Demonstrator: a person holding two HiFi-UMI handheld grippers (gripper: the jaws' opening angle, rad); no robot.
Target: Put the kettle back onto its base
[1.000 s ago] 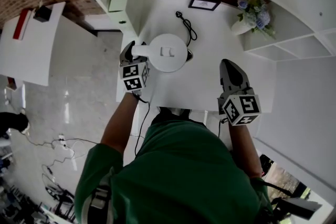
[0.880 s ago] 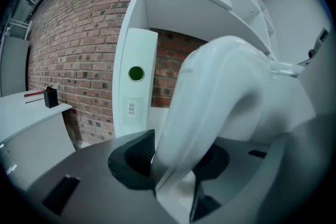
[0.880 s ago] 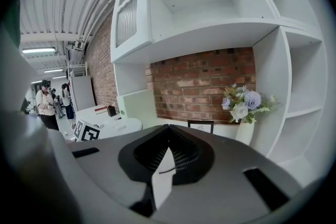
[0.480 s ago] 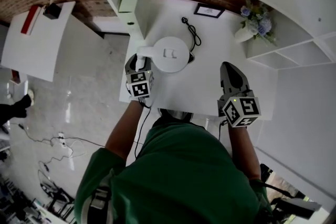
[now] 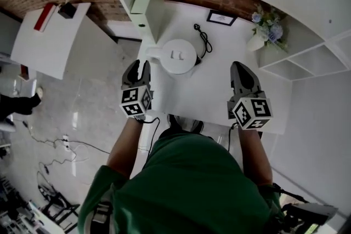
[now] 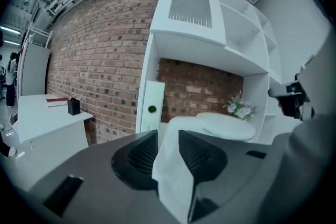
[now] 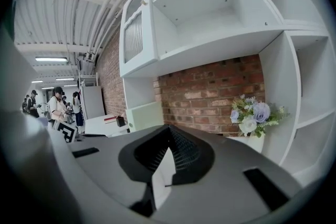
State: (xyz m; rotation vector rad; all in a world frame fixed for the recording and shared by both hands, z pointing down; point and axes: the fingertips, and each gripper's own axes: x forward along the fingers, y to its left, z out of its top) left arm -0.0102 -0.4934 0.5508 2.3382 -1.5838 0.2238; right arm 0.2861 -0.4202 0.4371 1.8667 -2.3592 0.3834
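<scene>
White kettle (image 5: 179,56) on the table (image 5: 211,93); cord (image 5: 202,38), picture frame (image 5: 221,18), flowers (image 5: 267,19) behind it.

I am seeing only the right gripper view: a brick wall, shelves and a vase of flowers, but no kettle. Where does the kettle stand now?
Observer: In the head view the white kettle stands upright on the table, toward its left side.
Operator: Is the left gripper holding it?
Observer: No. The left gripper is apart from the handle; its jaws are closing with nothing gripped between them.
Operator: Is the base under the kettle?
Observer: From above the kettle hides it. A black cord runs from the back of the table to the kettle's right side.
</scene>
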